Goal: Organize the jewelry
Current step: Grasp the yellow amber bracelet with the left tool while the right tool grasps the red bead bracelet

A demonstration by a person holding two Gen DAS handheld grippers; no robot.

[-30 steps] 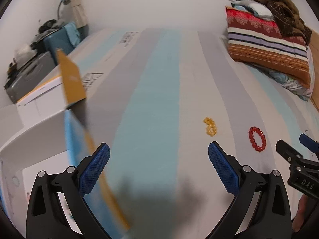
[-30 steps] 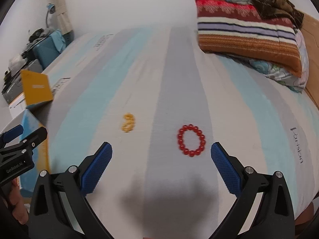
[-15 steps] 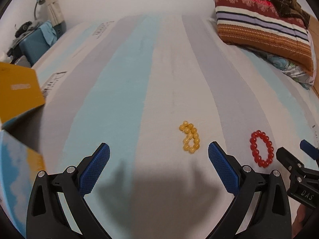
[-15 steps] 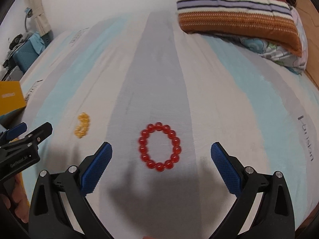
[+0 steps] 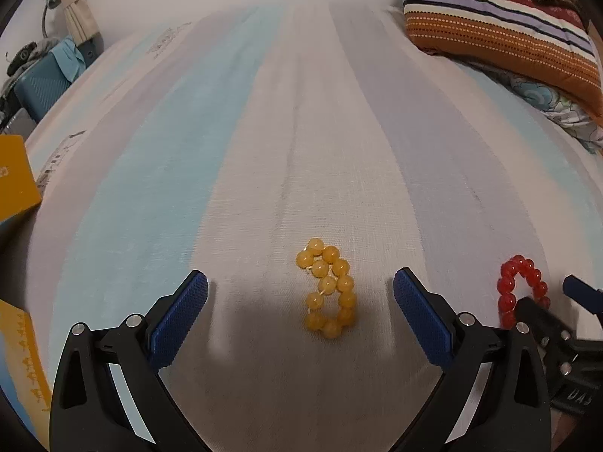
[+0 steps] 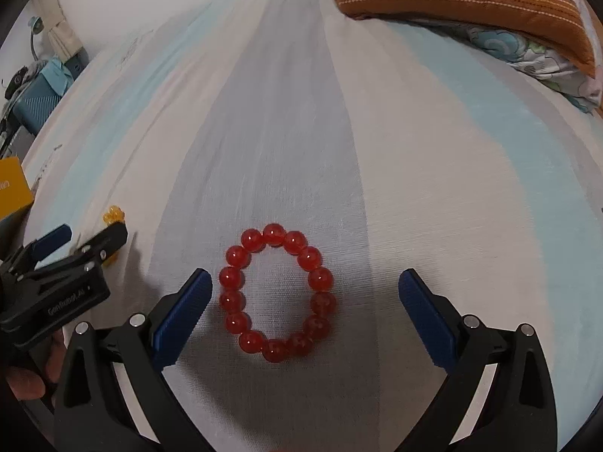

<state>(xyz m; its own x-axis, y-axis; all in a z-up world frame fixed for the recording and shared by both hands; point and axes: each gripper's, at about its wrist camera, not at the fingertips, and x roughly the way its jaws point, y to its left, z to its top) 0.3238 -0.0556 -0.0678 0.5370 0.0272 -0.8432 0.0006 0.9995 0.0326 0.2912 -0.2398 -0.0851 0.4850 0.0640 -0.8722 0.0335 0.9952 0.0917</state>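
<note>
Left wrist view: the left gripper (image 5: 300,303) hangs spread wide over the striped bedsheet (image 5: 264,132), and the yellow bead bracelet (image 5: 328,289) lies bunched and folded on itself between the blue pads, touching neither. Only this view shows it whole; the red bead bracelet (image 5: 522,286) is half hidden off at the right behind the other tool. Right wrist view flips that: the right gripper (image 6: 305,307), also wide open, frames the red one lying as a neat glossy ring, just beside its left pad (image 6: 182,318), and only a few yellow beads peek out near the bed's left edge.
</note>
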